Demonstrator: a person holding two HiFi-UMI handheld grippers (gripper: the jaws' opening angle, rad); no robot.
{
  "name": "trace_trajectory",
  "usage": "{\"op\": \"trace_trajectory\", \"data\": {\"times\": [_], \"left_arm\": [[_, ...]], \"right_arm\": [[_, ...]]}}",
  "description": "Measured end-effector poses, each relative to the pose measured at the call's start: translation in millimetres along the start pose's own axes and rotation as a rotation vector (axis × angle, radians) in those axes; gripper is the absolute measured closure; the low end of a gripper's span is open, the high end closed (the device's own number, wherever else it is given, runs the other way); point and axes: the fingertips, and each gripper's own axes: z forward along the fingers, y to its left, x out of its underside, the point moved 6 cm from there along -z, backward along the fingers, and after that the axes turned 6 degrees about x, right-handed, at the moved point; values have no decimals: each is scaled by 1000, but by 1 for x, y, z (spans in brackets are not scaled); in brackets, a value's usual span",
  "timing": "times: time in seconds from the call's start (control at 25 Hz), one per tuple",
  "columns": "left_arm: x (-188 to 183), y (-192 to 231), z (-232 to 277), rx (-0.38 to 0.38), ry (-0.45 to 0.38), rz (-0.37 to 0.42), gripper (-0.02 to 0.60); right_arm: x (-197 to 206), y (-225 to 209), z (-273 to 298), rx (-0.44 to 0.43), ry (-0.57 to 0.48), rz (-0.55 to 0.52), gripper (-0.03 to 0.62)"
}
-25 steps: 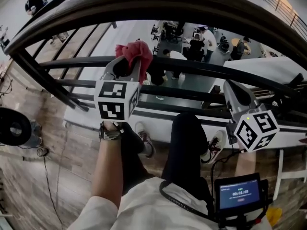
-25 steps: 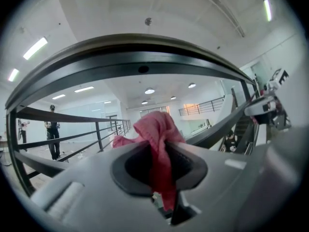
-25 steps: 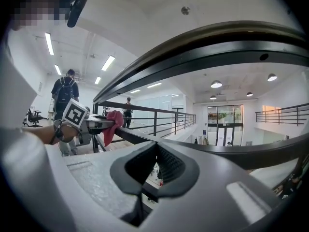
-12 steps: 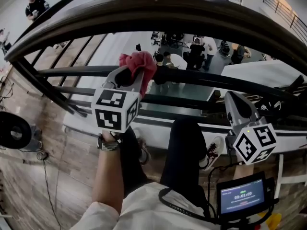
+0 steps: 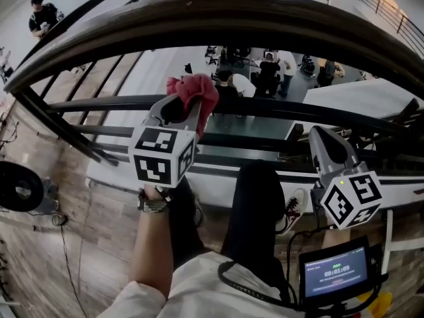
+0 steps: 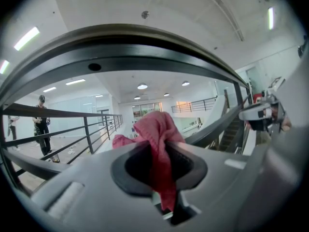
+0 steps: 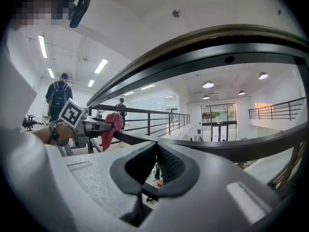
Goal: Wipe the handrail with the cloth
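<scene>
A dark wooden handrail arcs across the top of the head view, above black rail bars. My left gripper is shut on a pink-red cloth, held below the handrail and level with the upper black bar. In the left gripper view the cloth bunches out of the closed jaws, with the handrail curving overhead and apart from it. My right gripper sits lower right, jaws shut on nothing. The right gripper view shows the handrail above and the cloth at left.
Black horizontal bars and a slanted post stand under the handrail. Beyond the railing, several people sit at desks on a lower floor. A person stands at far left. A timer screen hangs at my waist. A round black stool is left.
My left gripper with the cloth has risen slightly and shifted a little right toward the handrail. The right gripper has stayed nearly still.
</scene>
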Motion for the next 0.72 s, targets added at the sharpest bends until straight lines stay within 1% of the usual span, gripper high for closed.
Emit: {"op": "trace_trajectory", "data": {"times": [0.44,0.72], "left_arm": [[-5,-23,14,43,-16,-5,509],[-9,-38,22,77,-29,-11,509]], "right_arm": [[-6,-6,-1,59,-6,-51,591],[-7,-17,-8,100,-9,-49,591]]}}
